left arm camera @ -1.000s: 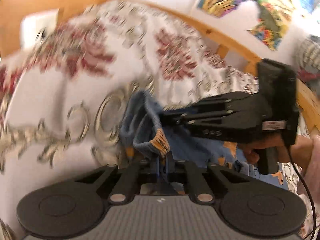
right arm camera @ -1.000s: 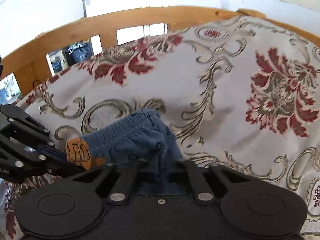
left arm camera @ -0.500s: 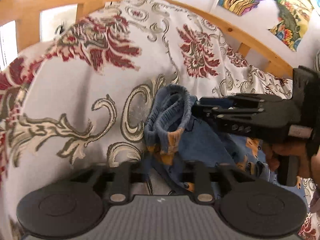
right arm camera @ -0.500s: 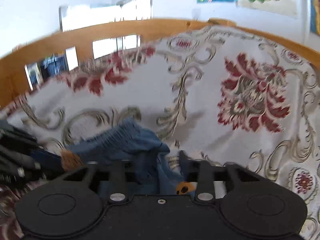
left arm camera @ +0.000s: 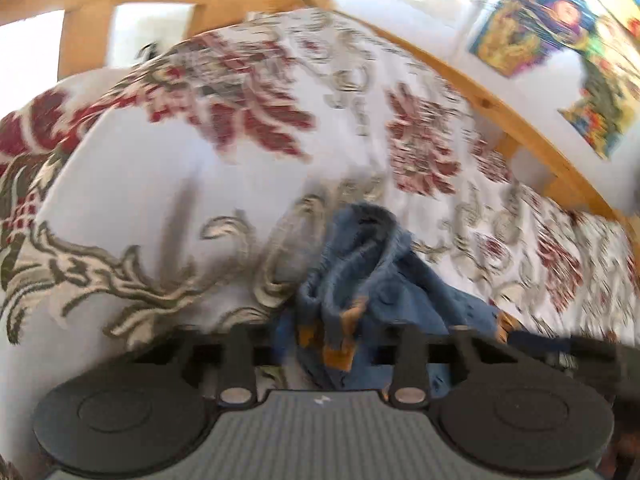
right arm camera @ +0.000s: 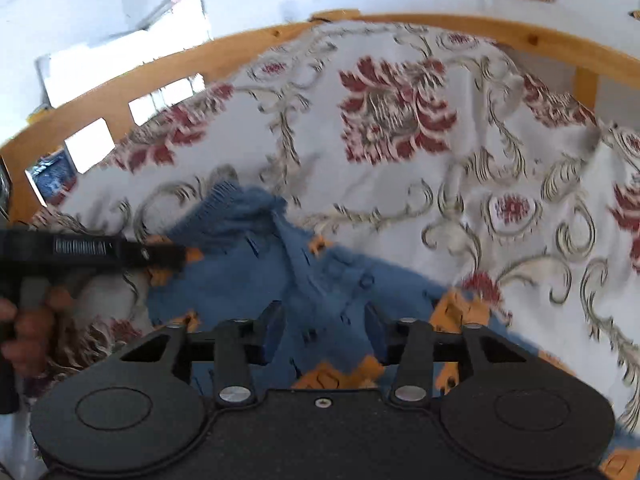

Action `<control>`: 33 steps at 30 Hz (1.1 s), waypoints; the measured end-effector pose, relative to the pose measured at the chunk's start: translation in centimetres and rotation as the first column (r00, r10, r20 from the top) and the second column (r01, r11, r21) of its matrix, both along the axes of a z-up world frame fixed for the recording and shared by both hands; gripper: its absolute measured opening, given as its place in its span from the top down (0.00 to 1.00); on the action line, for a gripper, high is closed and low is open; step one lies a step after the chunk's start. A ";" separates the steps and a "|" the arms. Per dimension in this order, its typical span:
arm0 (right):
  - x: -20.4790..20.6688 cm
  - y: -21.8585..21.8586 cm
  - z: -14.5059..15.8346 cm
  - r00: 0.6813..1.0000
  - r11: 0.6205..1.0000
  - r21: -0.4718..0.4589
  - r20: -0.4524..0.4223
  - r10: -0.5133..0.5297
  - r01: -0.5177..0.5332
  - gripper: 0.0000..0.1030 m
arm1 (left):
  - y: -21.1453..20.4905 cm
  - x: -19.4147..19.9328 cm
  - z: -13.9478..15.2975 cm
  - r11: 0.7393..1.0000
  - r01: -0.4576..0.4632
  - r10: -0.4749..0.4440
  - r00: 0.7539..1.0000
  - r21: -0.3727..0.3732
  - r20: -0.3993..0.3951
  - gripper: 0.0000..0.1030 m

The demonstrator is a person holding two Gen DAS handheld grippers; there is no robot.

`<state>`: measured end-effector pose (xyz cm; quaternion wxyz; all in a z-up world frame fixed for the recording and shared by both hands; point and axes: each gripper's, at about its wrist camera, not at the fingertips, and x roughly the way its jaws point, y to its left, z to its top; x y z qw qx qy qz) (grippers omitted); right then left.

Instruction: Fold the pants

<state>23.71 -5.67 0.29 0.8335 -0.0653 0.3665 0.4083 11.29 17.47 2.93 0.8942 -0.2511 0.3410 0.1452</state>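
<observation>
Since half a second ago the right gripper (right arm camera: 320, 332) has opened; its jaws now stand wide apart over the pants (right arm camera: 304, 276), holding nothing; the left gripper (right arm camera: 182, 256) is seen from the side, pinched closed on the waistband edge; a hand (right arm camera: 24, 332) holds its handle. Blue soft pants with orange patches lie crumpled on the flowered bedspread (right arm camera: 400, 152), their ribbed waistband (left arm camera: 360, 248) bunched upward; a wooden bed frame (left arm camera: 500, 108) curves behind.

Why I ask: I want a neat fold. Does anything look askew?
Yes. The blue pants lie bunched on the bedspread, waistband humped up and twisted rather than flat. Nothing looks torn or spilled.
</observation>
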 end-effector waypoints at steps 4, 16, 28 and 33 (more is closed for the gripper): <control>2.5 1.9 -1.1 0.998 0.997 0.068 -0.062 -0.030 0.035 0.72 | 1.2 -0.1 -0.2 0.996 -0.029 0.030 1.000 -0.089 0.009 0.80; 8.3 3.1 -1.5 0.986 0.986 0.109 -0.115 -0.117 0.130 0.78 | 1.6 -0.8 -0.5 0.993 -0.014 0.018 0.999 -0.118 0.031 0.80; 4.2 3.0 -0.7 0.993 0.993 0.014 -0.008 -0.114 0.114 0.47 | 1.4 -0.3 -0.6 0.993 0.004 0.000 1.000 -0.122 0.030 0.71; -3.0 -0.8 -0.2 0.981 0.979 -0.129 0.135 -0.138 0.156 0.42 | 0.1 0.3 -0.4 0.993 0.065 -0.060 0.997 -0.094 0.056 0.36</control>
